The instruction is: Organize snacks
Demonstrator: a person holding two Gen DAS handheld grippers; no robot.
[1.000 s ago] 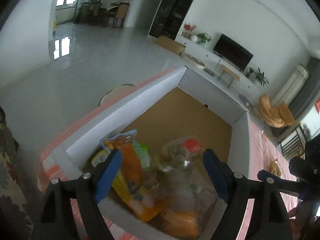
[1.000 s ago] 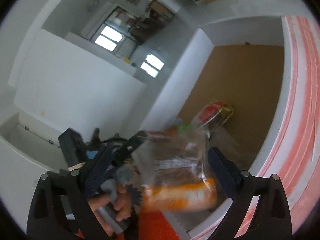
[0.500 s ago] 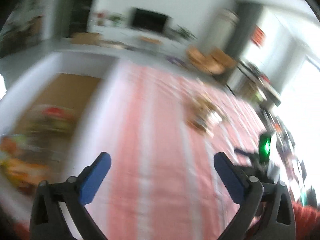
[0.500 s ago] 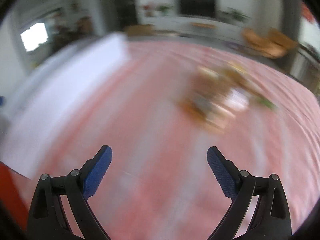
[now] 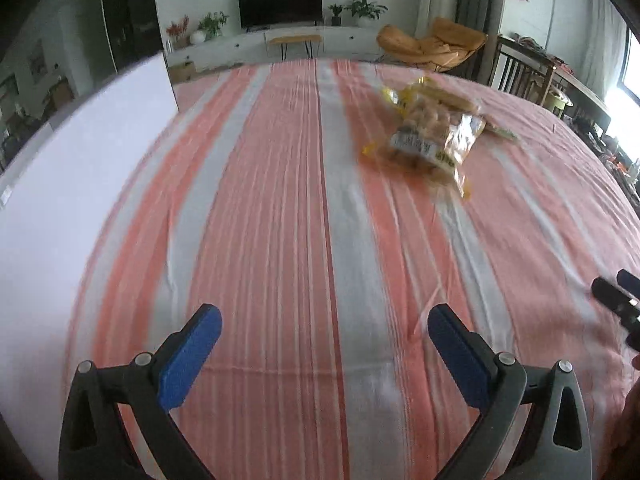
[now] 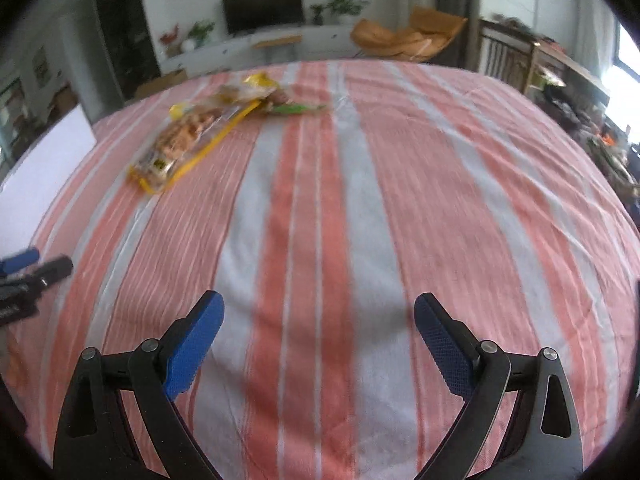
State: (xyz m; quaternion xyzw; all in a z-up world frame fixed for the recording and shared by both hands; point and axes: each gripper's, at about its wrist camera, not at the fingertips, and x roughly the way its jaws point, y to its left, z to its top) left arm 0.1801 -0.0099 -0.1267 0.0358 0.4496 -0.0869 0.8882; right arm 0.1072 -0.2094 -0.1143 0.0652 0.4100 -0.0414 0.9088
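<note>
Left wrist view a second ago looked down into the white box with snack bags in it; now it looks out over a striped cloth (image 5: pixel 280 208) in pink and white, and the box (image 5: pixel 80 184) shows only as a plain white wall at the left edge. The left gripper (image 5: pixel 324 344) has its two blue pads spread wide with nothing between them, only cloth below. Its jaws have just been opening, from partly spread over the bags to fully wide. Right wrist view a second ago showed a clear snack bag between the pads over the box. Now the right gripper (image 6: pixel 318 330) has no bag; its jaws stand wide apart over bare cloth.

Out on the cloth lies a small pile of snack bags (image 5: pixel 430 136), well apart from both grippers and from the box. In the right wrist view the same pile (image 6: pixel 188 140) sits far to the upper left. I can count one clear bag with a yellow edge full of brown bits, one more yellowish bag (image 6: pixel 250 90) behind it, and one thin green packet (image 6: pixel 296 109) sticking out at the side. That makes three, but the pile is blurry, so more may hide in it.

There are two grippers, each with two blue pads. Each one shows as a dark tip at the edge of the other's view. There is one box.
</note>
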